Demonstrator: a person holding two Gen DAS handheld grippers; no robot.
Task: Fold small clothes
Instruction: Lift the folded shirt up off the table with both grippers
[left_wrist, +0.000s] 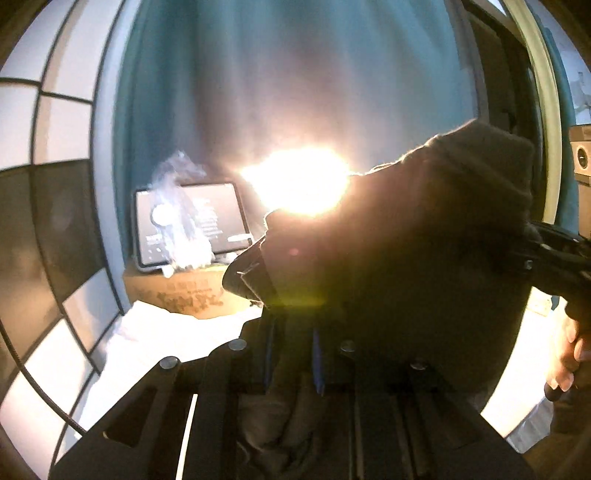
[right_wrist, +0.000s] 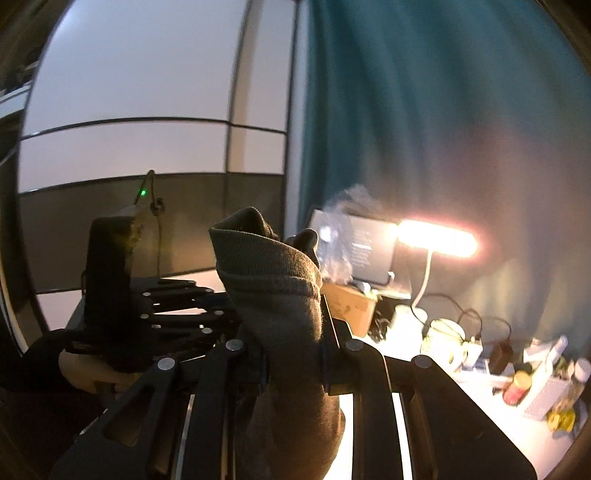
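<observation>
A grey-brown sock (left_wrist: 406, 240) with a ribbed cuff hangs in the air above the table. My left gripper (left_wrist: 291, 332) is shut on one part of it, and the fabric fills the view between its fingers. From there the cloth stretches right to my right gripper (left_wrist: 554, 258), which pinches its far edge. In the right wrist view the sock (right_wrist: 273, 280) stands up between the fingers of my right gripper (right_wrist: 293, 354), shut on it, cuff uppermost. My left gripper (right_wrist: 177, 306) is at the left, its fingers reaching the sock, with a hand (right_wrist: 92, 369) holding it.
A white table (left_wrist: 155, 343) lies below. At the back stand a tablet (left_wrist: 188, 221), a cardboard box (left_wrist: 184, 291) and a crumpled plastic bag (left_wrist: 177, 173). A lit desk lamp (right_wrist: 436, 236) glares before a teal curtain (right_wrist: 424, 92). A mug (right_wrist: 447, 343) and small clutter (right_wrist: 535, 384) crowd the right.
</observation>
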